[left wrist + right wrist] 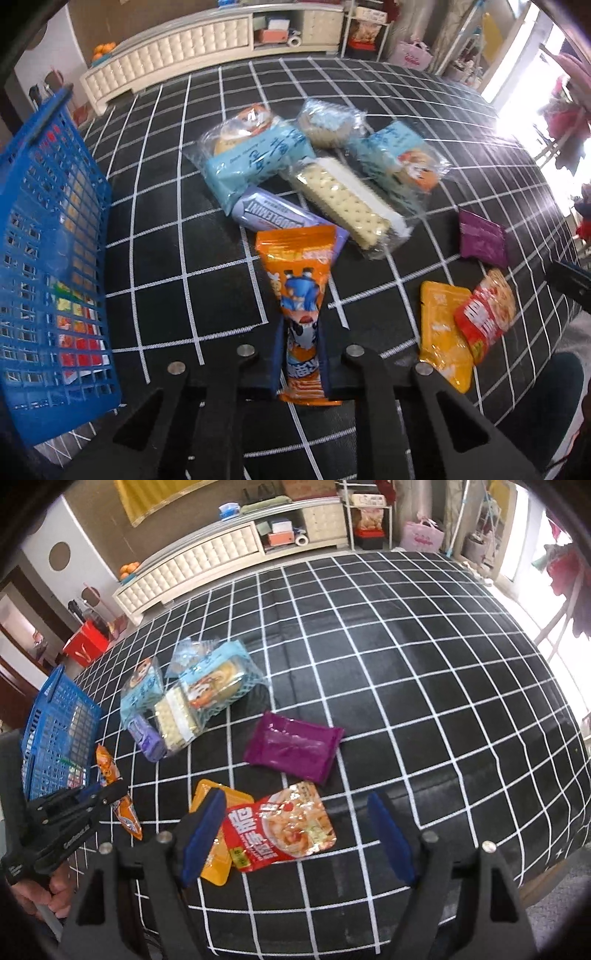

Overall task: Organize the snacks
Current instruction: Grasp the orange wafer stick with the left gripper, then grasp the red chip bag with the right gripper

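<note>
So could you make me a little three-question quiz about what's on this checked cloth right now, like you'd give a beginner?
1. True or false: the left gripper is shut on the orange snack packet.
2. Which packet lies between the right gripper's open fingers? A) purple packet B) red packet C) Doublemint gum
3. Fill in: the blue basket stands on the ____ side of the snack pile in both views.

Key: 1 true; 2 B; 3 left.
</note>
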Available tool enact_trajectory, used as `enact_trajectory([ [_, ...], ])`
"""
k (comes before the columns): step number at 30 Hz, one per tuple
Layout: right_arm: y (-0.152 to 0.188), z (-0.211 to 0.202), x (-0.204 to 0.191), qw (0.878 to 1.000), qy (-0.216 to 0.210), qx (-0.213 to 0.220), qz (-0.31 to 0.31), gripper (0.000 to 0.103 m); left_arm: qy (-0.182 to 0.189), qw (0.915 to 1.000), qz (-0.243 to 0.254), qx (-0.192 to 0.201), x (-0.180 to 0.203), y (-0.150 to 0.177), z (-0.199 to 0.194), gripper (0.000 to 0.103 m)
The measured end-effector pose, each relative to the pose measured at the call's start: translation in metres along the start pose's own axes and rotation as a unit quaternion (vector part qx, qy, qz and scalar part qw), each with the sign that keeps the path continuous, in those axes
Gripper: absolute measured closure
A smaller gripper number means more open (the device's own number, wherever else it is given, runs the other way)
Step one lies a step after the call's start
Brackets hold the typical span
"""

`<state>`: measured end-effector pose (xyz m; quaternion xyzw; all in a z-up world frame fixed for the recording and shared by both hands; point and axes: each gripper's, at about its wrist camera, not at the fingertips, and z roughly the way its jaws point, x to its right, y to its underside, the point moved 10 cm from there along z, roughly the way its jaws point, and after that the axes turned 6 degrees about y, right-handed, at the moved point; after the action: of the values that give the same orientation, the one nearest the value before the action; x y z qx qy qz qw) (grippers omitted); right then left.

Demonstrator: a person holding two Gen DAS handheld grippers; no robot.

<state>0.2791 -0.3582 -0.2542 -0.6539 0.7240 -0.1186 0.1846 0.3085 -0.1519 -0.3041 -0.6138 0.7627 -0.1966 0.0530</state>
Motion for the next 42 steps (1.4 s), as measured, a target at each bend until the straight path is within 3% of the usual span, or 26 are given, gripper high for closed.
enact_trajectory([
  [6, 0.019, 0.017, -0.022, 0.997, -0.013, -0.042, -0.067, 0.020, 0.018, 0.9995, 0.019, 0.016, 0.018, 0.007, -0.026, 0.090],
  [10, 0.037, 0.036, -0.028, 0.992, -0.013, -0.069, -0.101, 0.010, 0.032, 0.9989, 0.027, 0.020, 0.030, 0.017, -0.041, 0.090],
  [16, 0.042, 0.058, -0.026, 0.988, 0.025, -0.071, -0.135, 0.010, 0.040, 0.9985, 0.035, 0.017, 0.037, 0.029, -0.042, 0.090],
  [22, 0.039, 0.075, -0.031, 0.987, 0.011, -0.081, -0.139, 0.009, 0.039, 0.9981, 0.046, 0.007, 0.041, 0.040, -0.034, 0.090],
  [29, 0.042, 0.091, -0.050, 0.974, 0.035, -0.077, -0.208, 0.003, 0.040, 0.9979, 0.051, -0.005, 0.045, 0.042, -0.022, 0.090],
  [32, 0.043, 0.092, -0.054, 0.976, 0.033, -0.071, -0.205, 0.003, 0.042, 0.9978, 0.051, -0.008, 0.047, 0.041, -0.018, 0.090],
  [36, 0.041, 0.093, -0.058, 0.975, 0.031, -0.062, -0.209, 0.012, 0.043, 0.9978, 0.049, -0.012, 0.047, 0.043, -0.012, 0.090],
  [38, 0.040, 0.089, -0.058, 0.975, 0.026, -0.054, -0.216, 0.026, 0.044, 0.9978, 0.048, -0.013, 0.047, 0.043, -0.011, 0.090],
  [40, 0.035, 0.086, -0.057, 0.975, 0.023, -0.047, -0.216, 0.053, 0.044, 0.9977, 0.049, -0.013, 0.048, 0.043, -0.011, 0.090],
  [42, 0.031, 0.082, -0.056, 0.976, 0.020, -0.044, -0.212, 0.057, 0.046, 0.9976, 0.049, -0.014, 0.048, 0.042, -0.011, 0.090],
])
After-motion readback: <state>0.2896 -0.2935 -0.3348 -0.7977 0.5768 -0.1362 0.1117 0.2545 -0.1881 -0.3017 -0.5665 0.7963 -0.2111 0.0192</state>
